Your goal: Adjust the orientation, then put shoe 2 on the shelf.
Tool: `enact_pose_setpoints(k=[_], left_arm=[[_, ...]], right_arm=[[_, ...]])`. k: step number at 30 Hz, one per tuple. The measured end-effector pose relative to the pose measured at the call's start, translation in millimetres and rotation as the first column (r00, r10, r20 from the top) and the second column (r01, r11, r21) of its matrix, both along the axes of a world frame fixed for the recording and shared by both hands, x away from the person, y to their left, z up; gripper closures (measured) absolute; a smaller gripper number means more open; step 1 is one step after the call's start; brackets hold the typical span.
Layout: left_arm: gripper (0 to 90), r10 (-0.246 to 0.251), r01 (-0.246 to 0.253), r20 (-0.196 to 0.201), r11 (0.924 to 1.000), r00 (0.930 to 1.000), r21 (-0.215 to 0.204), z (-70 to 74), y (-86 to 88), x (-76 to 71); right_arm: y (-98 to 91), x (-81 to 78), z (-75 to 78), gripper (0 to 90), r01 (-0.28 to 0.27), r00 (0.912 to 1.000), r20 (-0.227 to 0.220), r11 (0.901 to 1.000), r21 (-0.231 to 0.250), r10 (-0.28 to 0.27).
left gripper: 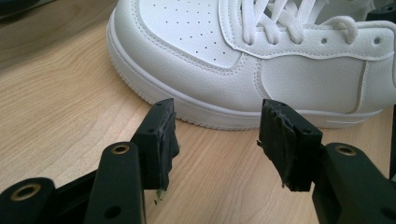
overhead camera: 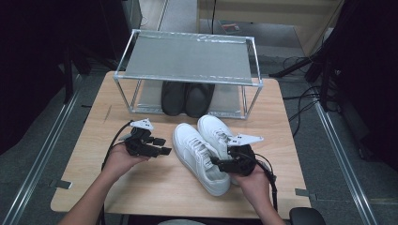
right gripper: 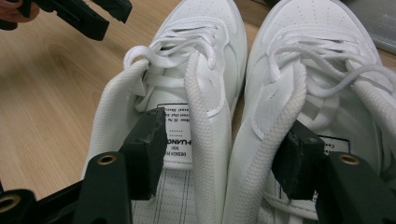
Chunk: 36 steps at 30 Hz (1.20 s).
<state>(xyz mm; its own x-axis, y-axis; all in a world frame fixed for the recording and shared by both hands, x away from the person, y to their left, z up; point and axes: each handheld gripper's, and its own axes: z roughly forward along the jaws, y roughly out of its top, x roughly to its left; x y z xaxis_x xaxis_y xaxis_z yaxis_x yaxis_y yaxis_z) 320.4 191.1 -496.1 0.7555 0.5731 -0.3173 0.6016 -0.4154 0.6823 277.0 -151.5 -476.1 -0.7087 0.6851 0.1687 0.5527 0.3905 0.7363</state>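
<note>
Two white sneakers stand side by side on the wooden table (overhead camera: pixel 141 187), toes toward the rack: the left one (overhead camera: pixel 195 152) (right gripper: pixel 201 46) and the right one (overhead camera: pixel 213 131) (right gripper: pixel 317 37). My right gripper (overhead camera: pixel 223 157) (right gripper: pixel 224 140) is at their heels and open. One jaw sits inside each shoe's opening, with the two neighbouring collar walls between the jaws, not squeezed. My left gripper (overhead camera: pixel 163 146) (left gripper: pixel 217 135) is open and empty, low over the table. It points at the outer side of the left sneaker (left gripper: pixel 210 60), a short way off it.
A metal-framed shelf rack (overhead camera: pixel 187 58) stands at the table's far side. A pair of black shoes (overhead camera: pixel 187 97) rests on its lower level. The left gripper (right gripper: pixel 79 14) is at the top left of the right gripper view.
</note>
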Motion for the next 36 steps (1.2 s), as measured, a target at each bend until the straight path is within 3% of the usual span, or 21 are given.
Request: enact_pose_setpoints(k=[10, 17, 24, 36], left_arm=[[46.2, 0.008, -0.008, 0.003, 1.0000, 1.0000, -0.002, -0.4, 1.2, 0.9], [46.1, 0.024, -0.024, 0.002, 0.9996, 0.9997, -0.014, 0.3, 7.3, 2.4], [45.8, 0.039, -0.039, 0.002, 0.9991, 0.9992, -0.016, -0.3, 12.9, 4.3], [45.3, 0.080, -0.080, 0.005, 0.9967, 0.9968, -0.016, -1.4, 24.2, 6.7]], right_arm=[[8.4, 4.2, -3.6, 57.6, 0.036, 0.9990, 0.029, 0.9969, -0.070, -0.034], [5.9, 5.5, -1.9, 71.4, 0.037, 0.9992, 0.019, 0.9979, -0.053, -0.036], [4.1, 7.5, 1.2, 74.6, 0.043, 0.9991, -0.003, 0.9978, -0.050, -0.043], [-7.1, 8.0, 15.8, 75.0, -0.010, 0.9999, -0.011, 0.9984, -0.056, 0.009]])
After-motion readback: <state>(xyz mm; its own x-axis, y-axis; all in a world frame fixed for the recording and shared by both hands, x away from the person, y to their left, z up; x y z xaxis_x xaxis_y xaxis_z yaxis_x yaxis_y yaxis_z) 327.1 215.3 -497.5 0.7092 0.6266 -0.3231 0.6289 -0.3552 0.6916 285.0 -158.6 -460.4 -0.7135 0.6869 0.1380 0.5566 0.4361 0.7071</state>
